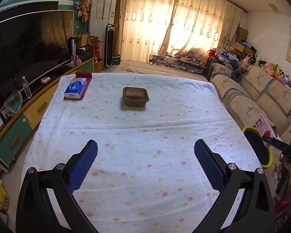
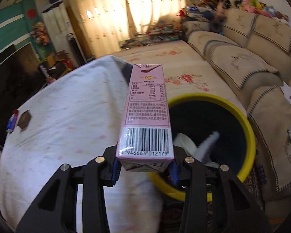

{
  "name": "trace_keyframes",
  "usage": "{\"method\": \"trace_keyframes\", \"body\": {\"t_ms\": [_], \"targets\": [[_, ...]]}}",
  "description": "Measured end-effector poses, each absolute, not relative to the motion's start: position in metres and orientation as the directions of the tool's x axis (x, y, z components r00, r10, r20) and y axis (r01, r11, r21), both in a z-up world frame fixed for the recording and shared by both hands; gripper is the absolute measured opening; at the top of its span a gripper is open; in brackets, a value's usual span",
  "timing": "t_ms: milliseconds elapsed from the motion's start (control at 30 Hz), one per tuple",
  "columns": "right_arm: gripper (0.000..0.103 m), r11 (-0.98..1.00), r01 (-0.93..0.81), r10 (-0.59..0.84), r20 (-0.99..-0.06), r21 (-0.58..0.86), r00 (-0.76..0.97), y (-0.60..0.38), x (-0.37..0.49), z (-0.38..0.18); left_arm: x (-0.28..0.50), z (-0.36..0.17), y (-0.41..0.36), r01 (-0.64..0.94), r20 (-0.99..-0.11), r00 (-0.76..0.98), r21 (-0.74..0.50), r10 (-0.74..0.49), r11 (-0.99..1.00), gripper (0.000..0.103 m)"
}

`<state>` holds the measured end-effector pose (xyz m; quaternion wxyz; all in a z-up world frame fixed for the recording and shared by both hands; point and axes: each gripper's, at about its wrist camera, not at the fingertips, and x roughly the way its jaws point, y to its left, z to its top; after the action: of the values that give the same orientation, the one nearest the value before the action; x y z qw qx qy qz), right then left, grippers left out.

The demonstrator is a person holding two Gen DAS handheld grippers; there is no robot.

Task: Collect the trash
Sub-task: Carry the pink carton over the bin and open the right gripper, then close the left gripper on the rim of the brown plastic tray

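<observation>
Room: a living room with pale drawn curtains (image 1: 176, 29) lit from behind, a beige sofa (image 1: 261, 97) along the right wall, and a dark television (image 1: 29, 46) on a low cabinet at the left.
Table: covered by a white cloth (image 1: 141, 136) dotted with pink and yellow flowers; it fills the middle of the left wrist view.
Bin: a round bin with a yellow rim (image 2: 250, 136) and dark inside stands on the floor just beside the table's right edge, between table and sofa; white scraps lie in it.
Left gripper: the left gripper (image 1: 145, 155) hangs over the near part of the cloth, its blue pads (image 1: 83, 167) spread wide with nothing between them.
Right gripper: the right gripper (image 2: 145, 169) is clamped on the near end of a pink milk carton (image 2: 146, 116).
Carton: it points away from the camera, barcode side up, over the table's edge next to the bin's mouth.
Tissue pack: a blue and white tissue pack (image 1: 75, 88) lies on a dark red mat at the far left of the table.
Tray: a small brown plastic tray (image 1: 135, 96) sits open and upright near the table's middle, well apart from both grippers.
</observation>
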<state>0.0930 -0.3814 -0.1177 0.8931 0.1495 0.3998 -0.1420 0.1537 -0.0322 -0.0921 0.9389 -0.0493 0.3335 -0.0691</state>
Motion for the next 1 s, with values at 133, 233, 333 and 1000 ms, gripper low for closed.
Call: {"method": "trace_keyframes", "body": {"t_ms": [133, 233, 333, 1000], "targets": [[0.038, 0.895, 0.424, -0.164, -0.786, 0.136, 0.596, -0.402, 0.097, -0.141, 0.16, -0.093, -0.042, 0.112, -0.628, 0.759, -0.132, -0.171, 0.985, 0.098], [0.038, 0.886, 0.447, -0.182, -0.797, 0.12, 0.576, -0.407, 0.1, -0.151, 0.166, -0.093, -0.048, 0.123, -0.632, 0.755, -0.121, -0.172, 0.985, 0.098], [0.04, 0.871, 0.48, -0.205, -0.81, 0.105, 0.55, -0.414, 0.105, -0.161, 0.171, -0.093, -0.051, 0.125, -0.634, 0.755, -0.112, -0.168, 0.986, 0.098], [0.062, 0.886, 0.448, -0.217, -0.747, 0.119, 0.628, -0.399, 0.097, -0.136, 0.294, -0.081, -0.071, 0.163, -0.66, 0.731, -0.079, -0.174, 0.984, 0.094]]}}
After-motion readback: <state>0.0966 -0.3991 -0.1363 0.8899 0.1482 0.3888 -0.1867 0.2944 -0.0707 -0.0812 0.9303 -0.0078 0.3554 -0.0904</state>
